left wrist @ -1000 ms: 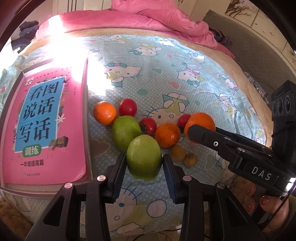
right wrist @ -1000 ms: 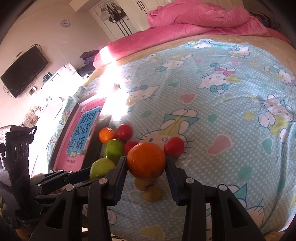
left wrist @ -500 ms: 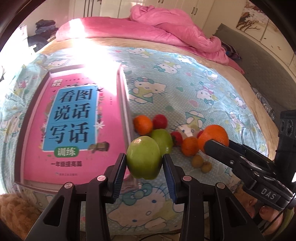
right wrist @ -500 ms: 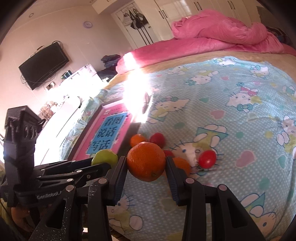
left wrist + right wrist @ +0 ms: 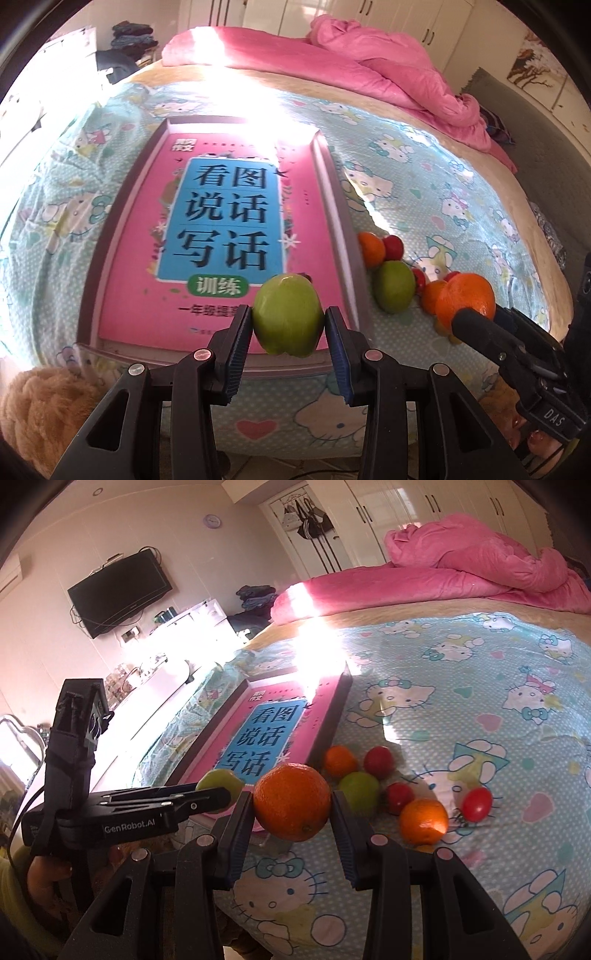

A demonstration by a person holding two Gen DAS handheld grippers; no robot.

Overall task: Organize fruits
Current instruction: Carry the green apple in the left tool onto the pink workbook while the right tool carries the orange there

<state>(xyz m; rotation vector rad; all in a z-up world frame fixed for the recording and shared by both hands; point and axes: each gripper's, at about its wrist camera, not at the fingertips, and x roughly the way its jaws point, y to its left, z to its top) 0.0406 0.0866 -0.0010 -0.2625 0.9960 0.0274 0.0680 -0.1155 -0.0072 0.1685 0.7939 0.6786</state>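
My left gripper (image 5: 288, 325) is shut on a green apple (image 5: 287, 314) and holds it above the near right part of a pink book lying in a tray (image 5: 334, 206). My right gripper (image 5: 293, 805) is shut on a large orange (image 5: 292, 801), held above the bed right of the tray (image 5: 328, 720); it also shows in the left wrist view (image 5: 466, 295). On the sheet lie a second green apple (image 5: 359, 787), two small oranges (image 5: 423, 820) (image 5: 340, 760) and three red tomatoes (image 5: 476, 803).
The bed has a Hello Kitty sheet (image 5: 498, 709) and a pink duvet (image 5: 480, 568) bunched at the far end. A fluffy tan rug (image 5: 40, 410) lies at the near left. A TV (image 5: 120, 590) hangs on the left wall.
Both grippers have lifted and moved left with their fruit. The green apple now hangs over the book in the tray, and the orange has come closer to the tray's right edge.
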